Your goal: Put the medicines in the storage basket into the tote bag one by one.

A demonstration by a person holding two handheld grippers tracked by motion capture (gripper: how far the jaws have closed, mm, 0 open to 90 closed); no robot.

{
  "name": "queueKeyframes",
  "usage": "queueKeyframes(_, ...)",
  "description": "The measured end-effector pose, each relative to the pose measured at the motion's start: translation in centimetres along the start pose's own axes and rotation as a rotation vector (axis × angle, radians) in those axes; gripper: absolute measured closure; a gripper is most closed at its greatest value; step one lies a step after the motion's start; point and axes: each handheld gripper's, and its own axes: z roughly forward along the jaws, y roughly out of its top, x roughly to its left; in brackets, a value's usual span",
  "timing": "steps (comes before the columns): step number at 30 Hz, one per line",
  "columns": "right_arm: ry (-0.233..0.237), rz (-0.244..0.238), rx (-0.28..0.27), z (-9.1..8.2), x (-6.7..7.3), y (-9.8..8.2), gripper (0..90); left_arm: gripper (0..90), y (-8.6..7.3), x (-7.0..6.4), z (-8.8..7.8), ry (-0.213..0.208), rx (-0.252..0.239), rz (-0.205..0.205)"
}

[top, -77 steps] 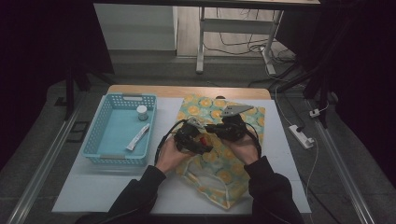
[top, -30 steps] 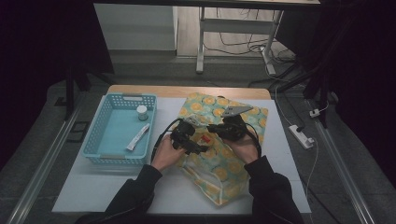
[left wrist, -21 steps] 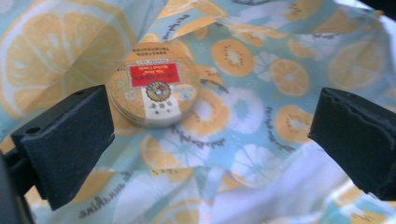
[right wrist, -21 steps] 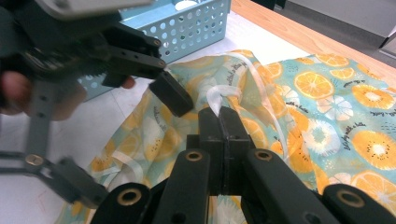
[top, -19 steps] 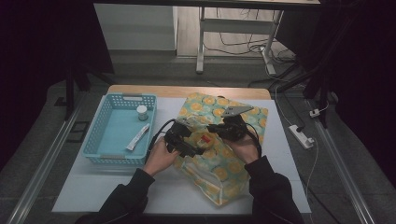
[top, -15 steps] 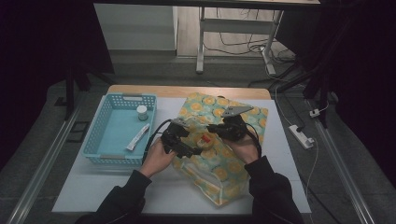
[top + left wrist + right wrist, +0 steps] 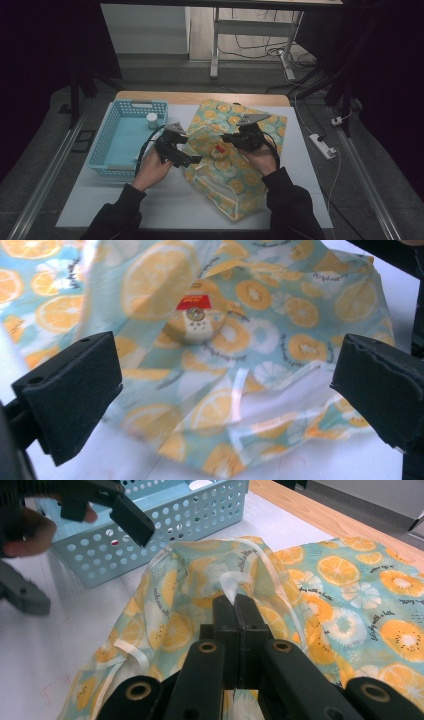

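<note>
Right now the right gripper (image 7: 235, 602) is clamped tight on the bag's (image 7: 235, 150) white handle strap (image 7: 231, 585), lifting the rim at mid-frame in the high view. Left gripper (image 7: 192, 160) sits at the bag's left edge, jaws wide apart & empty. A small round tin (image 7: 196, 320) w/ red label shows through the bag. Basket (image 7: 112, 145) is to the left on the bench (image 7: 310, 165). Best approach, prob.: keep the strap taut, mouth open, approach low w/ the left gripper, don't snag the film.
</note>
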Motion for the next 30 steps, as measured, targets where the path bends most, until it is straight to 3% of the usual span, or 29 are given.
queueKeyframes(6, -0.002, 0.001, 0.000, 0.0, 0.0, 0.0, 89.9, 0.0, -0.9, 1.4, -1.9, 0.035, -0.019, -0.023)
queueKeyframes(12, -0.002, 0.001, 0.000, 0.0, -0.1, -0.1, 89.9, 0.0, -1.7, 3.0, -4.1, 0.129, -0.023, -0.055)
queueKeyframes(17, -0.002, 0.004, 0.002, 0.1, -0.1, -0.1, 89.9, 0.0, -3.0, 4.7, -5.7, 0.186, -0.033, -0.111)
queueKeyframes(27, -0.005, 0.006, 0.009, 0.3, -0.2, -0.2, 89.9, 0.0, -5.5, 7.8, -7.2, 0.253, 0.005, -0.225)
queueKeyframes(30, -0.004, 0.005, 0.010, 0.3, -0.2, -0.3, 89.9, 0.0, -5.5, 8.3, -7.3, 0.268, 0.023, -0.231)
